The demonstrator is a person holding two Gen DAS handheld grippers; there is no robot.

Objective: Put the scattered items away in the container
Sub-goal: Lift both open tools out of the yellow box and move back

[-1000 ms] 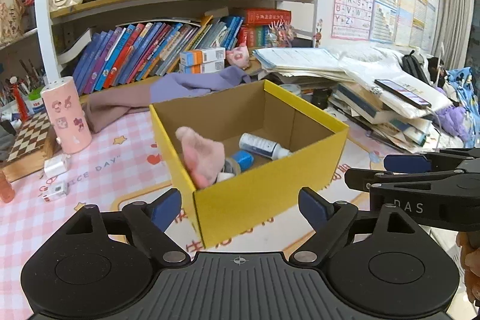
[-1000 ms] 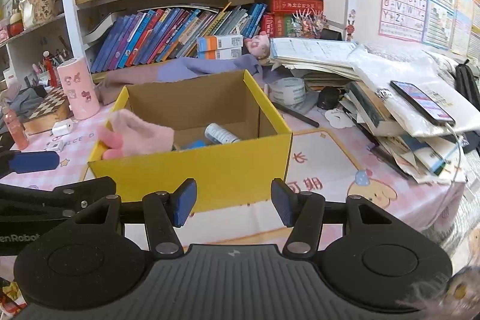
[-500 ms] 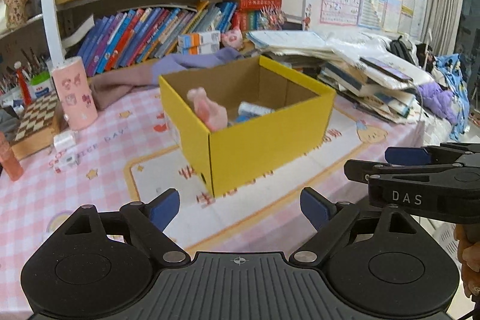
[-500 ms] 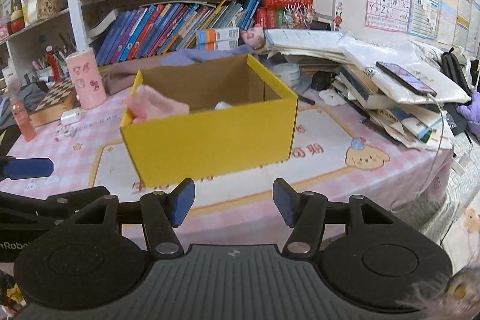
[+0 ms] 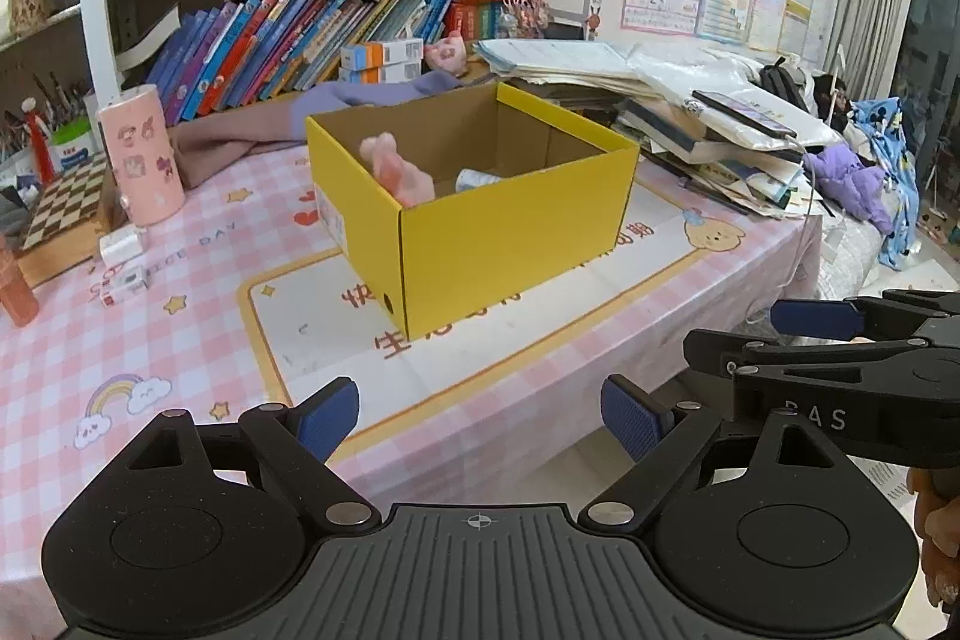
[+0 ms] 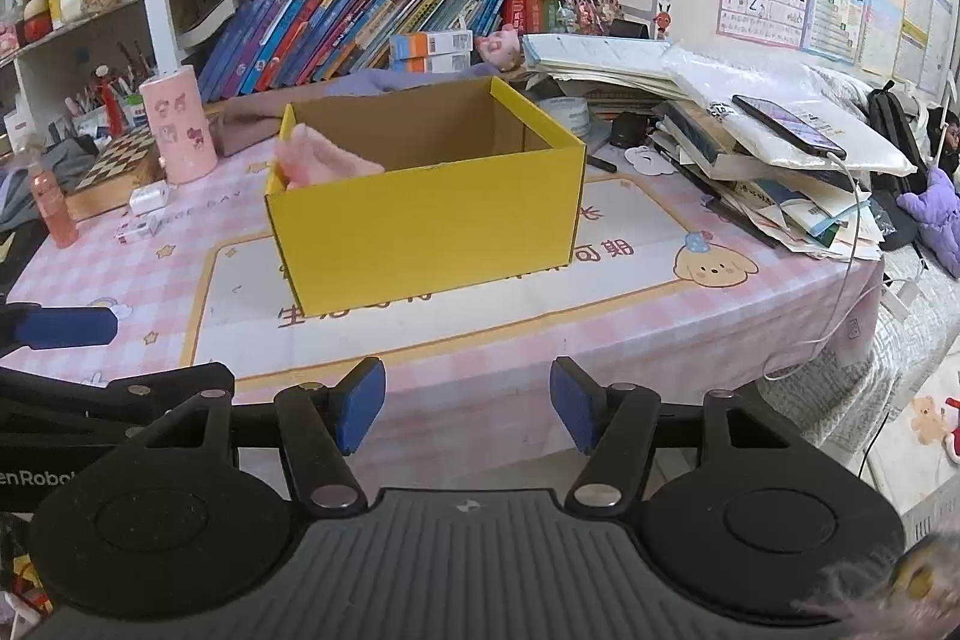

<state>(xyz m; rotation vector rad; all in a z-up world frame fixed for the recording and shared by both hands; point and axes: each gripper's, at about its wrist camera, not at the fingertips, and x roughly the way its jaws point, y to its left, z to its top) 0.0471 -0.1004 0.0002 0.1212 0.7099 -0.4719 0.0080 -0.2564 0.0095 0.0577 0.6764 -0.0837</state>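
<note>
A yellow cardboard box (image 5: 516, 232) (image 6: 432, 226) stands on the pink checked tablecloth, well ahead of both grippers. Inside it a pink fluffy item (image 5: 396, 169) (image 6: 324, 160) leans against the left wall, and a white bottle (image 5: 477, 178) lies on the bottom. My left gripper (image 5: 480, 421) is open and holds nothing. My right gripper (image 6: 468, 403) has nothing between its blue pads (image 6: 360, 403), and its jaws are opening. Both hang near the table's front edge; each shows at the side of the other's view.
Small white pieces (image 5: 120, 250) lie left of the box beside a pink cup (image 5: 141, 160) and a chessboard (image 5: 60, 202). A heap of books and papers with a phone (image 6: 786, 124) fills the table's right side. Bookshelves stand behind.
Both grippers have drawn back from the box toward the table's front edge, so the box looks smaller and farther. The right gripper's pads stand wider apart than before.
</note>
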